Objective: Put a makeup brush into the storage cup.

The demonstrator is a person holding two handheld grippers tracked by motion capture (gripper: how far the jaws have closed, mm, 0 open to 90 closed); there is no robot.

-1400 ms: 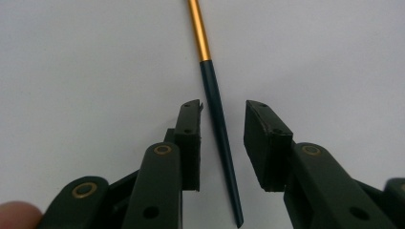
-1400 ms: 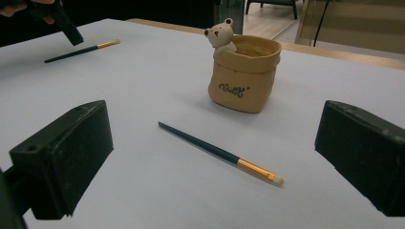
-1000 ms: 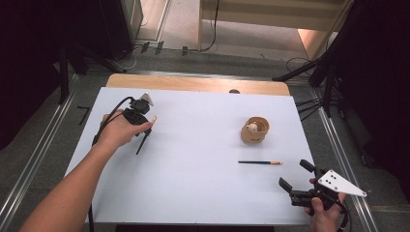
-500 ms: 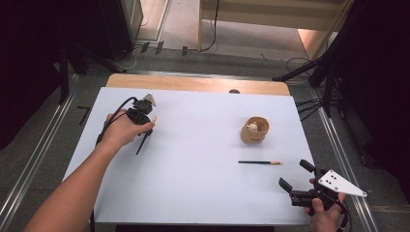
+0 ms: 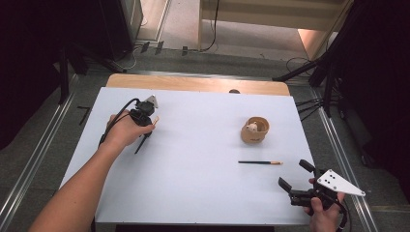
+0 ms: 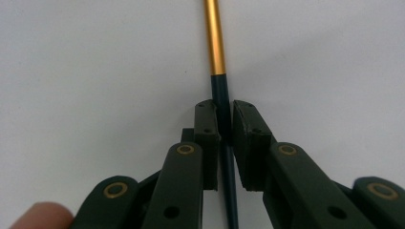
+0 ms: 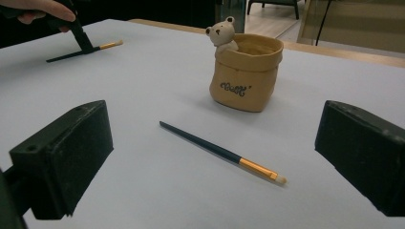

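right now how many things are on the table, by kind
brushes: 2, one in the left gripper at, one lying loose
bear pots: 1
total: 3

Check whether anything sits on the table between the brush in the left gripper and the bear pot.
Nothing visible does. The left gripper is shut on one brush, and bare white table runs across to the bear pot. The other brush lies nearer the person, off that line.

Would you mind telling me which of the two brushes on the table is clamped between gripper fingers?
The brush at the table's left, pinched on its dark handle by the left gripper. The other brush lies free before the open right gripper.
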